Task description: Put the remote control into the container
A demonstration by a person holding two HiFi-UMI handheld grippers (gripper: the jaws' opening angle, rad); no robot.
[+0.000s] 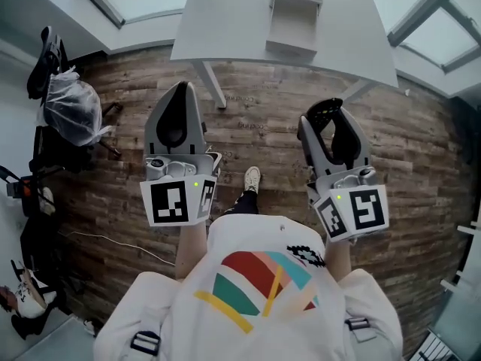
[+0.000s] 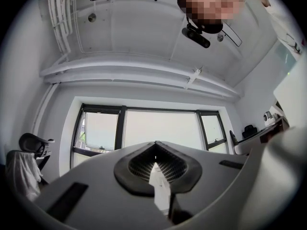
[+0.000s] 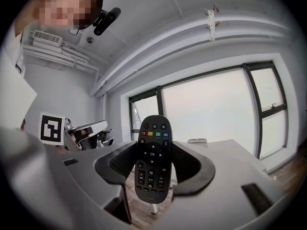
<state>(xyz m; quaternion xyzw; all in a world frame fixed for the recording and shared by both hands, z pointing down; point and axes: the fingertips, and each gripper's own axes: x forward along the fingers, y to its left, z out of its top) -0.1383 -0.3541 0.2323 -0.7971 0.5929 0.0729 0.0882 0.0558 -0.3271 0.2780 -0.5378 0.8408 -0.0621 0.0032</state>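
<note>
A black remote control with coloured buttons stands upright between the pads of my right gripper, which is shut on its sides. In the head view its dark end shows at the top of the right gripper, held over the wooden floor in front of the person's chest. The left gripper is level with it on the left; its jaws meet at the tips with nothing between them. A grey open box, the container, sits on the white table further ahead.
The table's legs reach the plank floor just beyond the grippers. A black chair with a clear plastic bag and other gear stand at the left. The person's shoe is between the grippers. Windows line the far wall.
</note>
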